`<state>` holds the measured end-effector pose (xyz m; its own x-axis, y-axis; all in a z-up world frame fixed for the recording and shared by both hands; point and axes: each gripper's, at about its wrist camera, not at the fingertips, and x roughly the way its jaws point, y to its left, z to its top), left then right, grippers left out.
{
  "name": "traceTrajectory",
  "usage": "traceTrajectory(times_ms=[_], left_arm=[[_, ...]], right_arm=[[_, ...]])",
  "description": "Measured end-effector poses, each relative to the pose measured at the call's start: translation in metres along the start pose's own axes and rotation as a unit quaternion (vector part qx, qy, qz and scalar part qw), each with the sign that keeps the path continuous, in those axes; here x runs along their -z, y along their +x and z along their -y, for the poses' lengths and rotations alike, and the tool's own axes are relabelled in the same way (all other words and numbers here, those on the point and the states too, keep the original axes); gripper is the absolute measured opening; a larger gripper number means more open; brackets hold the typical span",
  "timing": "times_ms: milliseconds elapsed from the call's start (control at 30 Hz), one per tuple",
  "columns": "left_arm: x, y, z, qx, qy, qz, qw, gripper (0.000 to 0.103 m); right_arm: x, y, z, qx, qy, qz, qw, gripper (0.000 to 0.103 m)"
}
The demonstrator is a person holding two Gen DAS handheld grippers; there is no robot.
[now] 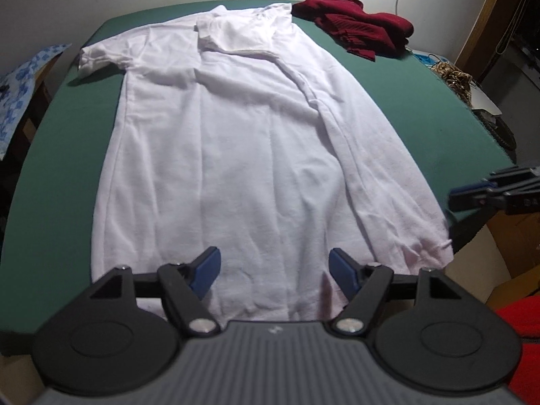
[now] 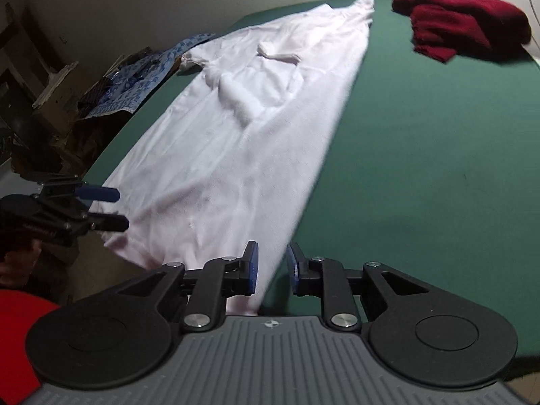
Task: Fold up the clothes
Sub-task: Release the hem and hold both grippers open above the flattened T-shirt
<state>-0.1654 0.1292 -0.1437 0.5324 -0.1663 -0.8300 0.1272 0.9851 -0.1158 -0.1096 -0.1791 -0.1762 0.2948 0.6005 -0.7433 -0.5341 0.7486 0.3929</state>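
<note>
A white short-sleeved shirt (image 1: 236,141) lies flat on the green table (image 1: 60,175), collar at the far end. Its right side and sleeve are folded in over the body. My left gripper (image 1: 275,270) hovers over the near hem, jaws wide apart with nothing between the blue pads. The right wrist view shows it (image 2: 122,209) at the hem's left corner. My right gripper (image 2: 272,266) is at the near right corner of the shirt (image 2: 236,155). Its jaws stand a narrow gap apart over the folded edge, not pressing it. It (image 1: 454,199) shows from the side at the right.
A dark red garment (image 1: 357,27) lies crumpled at the table's far right corner. Blue patterned cloth (image 2: 141,77) and cardboard boxes sit off the left edge. A leopard-print item (image 1: 455,81) lies off the right edge. A person's red clothing (image 1: 519,330) is close by.
</note>
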Motion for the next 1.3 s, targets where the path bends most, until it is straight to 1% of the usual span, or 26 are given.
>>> traceTrajectory(times_ms=[67,100,133,200,233,300,333,367,433,500,533,600,667,733,800,867,967,1033,1067,1100,1133,1167,1200,1300], left_arm=[[0.000,0.005,-0.005,-0.013,0.005,-0.002,0.9999,0.072],[-0.001,0.006,-0.007,-0.017,0.005,-0.004,0.9998,0.069],[-0.001,0.008,-0.010,-0.017,0.000,-0.006,0.9998,0.069],[-0.002,0.011,-0.016,-0.017,-0.009,-0.010,0.9998,0.069],[-0.003,0.012,-0.020,-0.017,-0.014,-0.012,0.9997,0.069],[-0.004,0.013,-0.024,-0.016,-0.030,-0.010,0.9994,0.069],[-0.004,0.014,-0.026,-0.014,-0.038,-0.010,0.9991,0.069],[-0.004,0.015,-0.027,-0.013,-0.044,-0.008,0.9989,0.070],[-0.006,0.015,-0.028,-0.011,-0.051,-0.009,0.9986,0.072],[-0.007,0.015,-0.027,-0.010,-0.052,-0.011,0.9985,0.072],[-0.006,0.014,-0.027,-0.013,-0.052,-0.012,0.9985,0.072],[-0.005,0.013,-0.029,-0.017,-0.056,-0.014,0.9982,0.074],[-0.004,0.012,-0.031,-0.019,-0.059,-0.016,0.9980,0.074],[-0.002,0.011,-0.031,-0.020,-0.057,-0.017,0.9981,0.074],[0.000,0.009,-0.032,-0.022,-0.054,-0.017,0.9981,0.079],[0.003,0.011,-0.032,-0.024,-0.052,-0.020,0.9982,0.080],[0.004,0.012,-0.028,-0.020,-0.043,-0.017,0.9987,0.081],[0.004,0.012,-0.025,-0.027,-0.029,-0.020,0.9990,0.082],[0.004,0.013,-0.023,-0.030,-0.022,-0.022,0.9991,0.081],[0.003,0.013,-0.021,-0.034,-0.015,-0.023,0.9990,0.081],[0.004,0.012,-0.021,-0.039,-0.011,-0.023,0.9989,0.081],[0.005,0.011,-0.021,-0.044,-0.009,-0.023,0.9987,0.081],[0.006,0.011,-0.022,-0.049,-0.010,-0.026,0.9984,0.081],[0.009,0.008,-0.025,-0.055,-0.019,-0.027,0.9979,0.080]], right_arm=[[0.011,-0.004,0.011,-0.024,0.027,-0.016,0.999,0.022],[0.015,-0.004,0.012,-0.031,0.036,-0.014,0.999,0.023],[0.018,-0.004,0.012,-0.042,0.046,-0.014,0.998,0.026],[0.023,-0.001,0.013,-0.067,0.070,-0.020,0.995,0.028],[0.025,0.000,0.013,-0.072,0.075,-0.022,0.994,0.029],[0.028,0.004,0.012,-0.070,0.071,-0.028,0.995,0.029],[0.030,0.006,0.011,-0.069,0.070,-0.030,0.995,0.032],[0.031,0.008,0.012,-0.074,0.073,-0.029,0.994,0.033],[0.031,0.014,0.019,-0.109,0.100,-0.025,0.989,0.034],[0.031,0.020,0.021,-0.133,0.103,-0.025,0.985,0.034],[0.030,0.022,0.020,-0.134,0.096,-0.025,0.986,0.023],[0.031,0.023,0.021,-0.120,0.093,-0.027,0.988,0.007],[0.032,0.018,0.026,-0.117,0.103,-0.025,0.987,0.007],[0.033,0.004,0.026,-0.109,0.098,-0.020,0.989,0.006],[0.032,-0.013,0.026,-0.103,0.086,-0.013,0.991,0.006],[0.030,-0.023,0.026,-0.079,0.076,-0.008,0.994,0.006],[0.028,-0.014,0.026,-0.057,0.058,-0.018,0.997,0.006],[0.029,0.000,0.021,-0.037,0.043,-0.037,0.998,0.010],[0.029,0.003,0.019,-0.029,0.036,-0.043,0.998,0.010],[0.027,0.001,0.016,-0.023,0.030,-0.046,0.998,0.015],[0.026,0.000,0.013,-0.017,0.024,-0.049,0.998,0.026],[0.024,-0.004,0.010,-0.009,0.013,-0.045,0.999,0.030],[0.020,-0.011,0.006,-0.001,-0.004,-0.031,0.999,0.031],[0.006,-0.020,-0.003,0.003,-0.044,0.006,0.999,0.030]])
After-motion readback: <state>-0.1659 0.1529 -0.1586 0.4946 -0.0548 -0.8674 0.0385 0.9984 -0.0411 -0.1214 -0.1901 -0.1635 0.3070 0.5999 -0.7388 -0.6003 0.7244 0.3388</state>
